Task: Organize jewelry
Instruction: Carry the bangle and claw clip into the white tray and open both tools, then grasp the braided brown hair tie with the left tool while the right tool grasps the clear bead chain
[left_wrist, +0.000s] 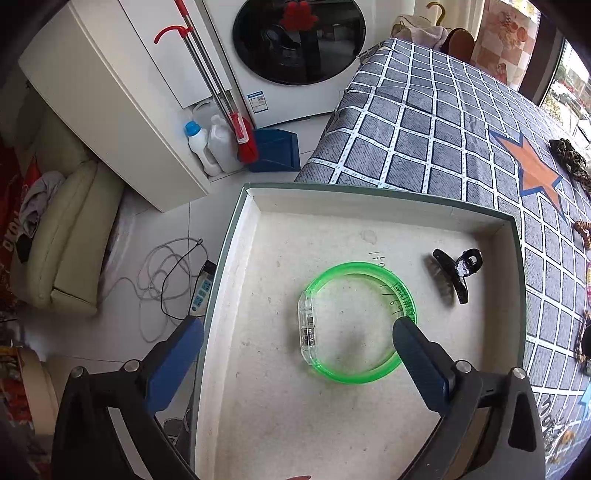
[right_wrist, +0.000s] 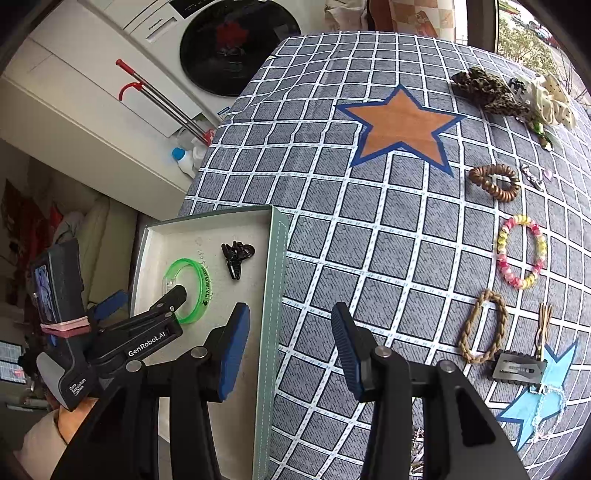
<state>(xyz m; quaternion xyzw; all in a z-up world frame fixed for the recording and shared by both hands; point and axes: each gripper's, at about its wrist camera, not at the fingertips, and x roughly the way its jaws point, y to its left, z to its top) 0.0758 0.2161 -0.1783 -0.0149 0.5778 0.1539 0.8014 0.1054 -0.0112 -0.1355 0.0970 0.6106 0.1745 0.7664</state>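
two claws: both in view, neither clamped on anything
left claw (left_wrist: 295, 339): spread wide above the tray (left_wrist: 388, 203); one blue finger hangs outside the tray's left wall, the other covers part of the green bangle (left_wrist: 332, 275)
green bangle: flat on the tray floor, clear clasp on its left; printing on the band too small to read
black hair clip (left_wrist: 456, 271): in the tray, right of the bangle, apart from it
right claw (right_wrist: 290, 334): part-way apart, empty, over the tray's right wall and the checked tabletop (right_wrist: 369, 240)
tabletop pieces: brown coil tie (right_wrist: 495, 182), pink bead bracelet (right_wrist: 521, 251), braided loop (right_wrist: 482, 325) well right of the tray; chain at lower right cut off by the lens edge
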